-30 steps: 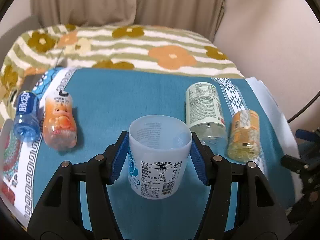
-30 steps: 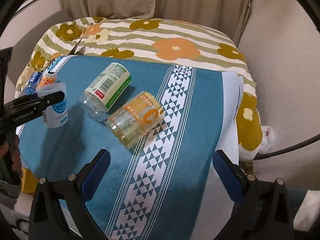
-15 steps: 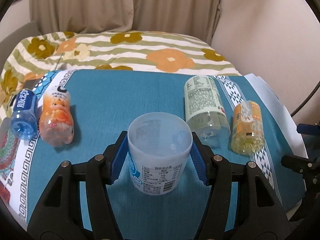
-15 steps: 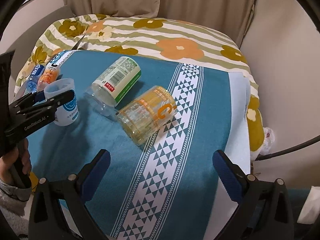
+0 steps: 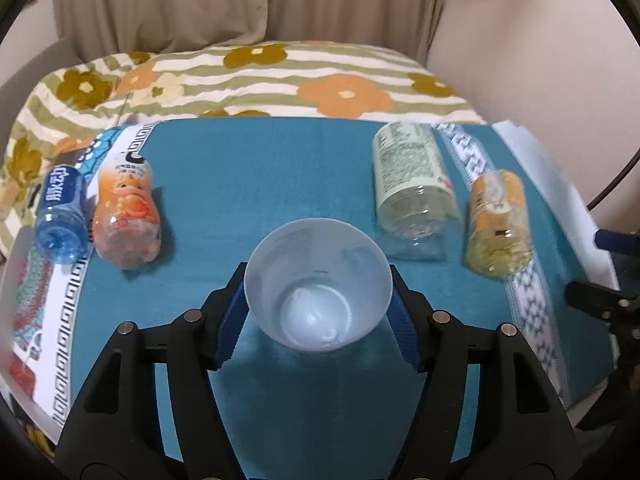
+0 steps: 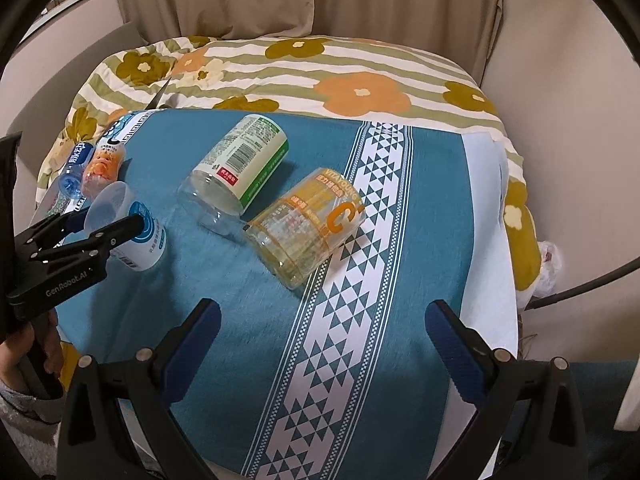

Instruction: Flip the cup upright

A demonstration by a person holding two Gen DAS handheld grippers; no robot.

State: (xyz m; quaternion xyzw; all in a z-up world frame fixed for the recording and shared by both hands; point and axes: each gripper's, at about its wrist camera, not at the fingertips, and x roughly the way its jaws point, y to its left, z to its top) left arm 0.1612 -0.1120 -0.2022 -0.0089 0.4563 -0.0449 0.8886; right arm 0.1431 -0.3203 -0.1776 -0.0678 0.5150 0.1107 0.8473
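Left gripper (image 5: 318, 312) clamps the cup (image 5: 318, 304) between its blue pads, just above the teal cloth (image 5: 260, 172). Since 0.5 s ago the cup has tipped toward the camera, so its mouth and base now show. Beyond the cup lie 4 bottles (image 5: 414, 176). Right gripper (image 6: 322, 340) hangs wide, empty.

One cup (image 5: 318, 294), four bottles lying down: blue bottle (image 5: 60, 218), orange bottle (image 5: 127, 216), green-labelled bottle (image 5: 412, 188), yellow bottle (image 5: 498, 226), two grippers: left gripper (image 5: 318, 320), right gripper (image 6: 322, 344), one teal cloth (image 5: 256, 168)
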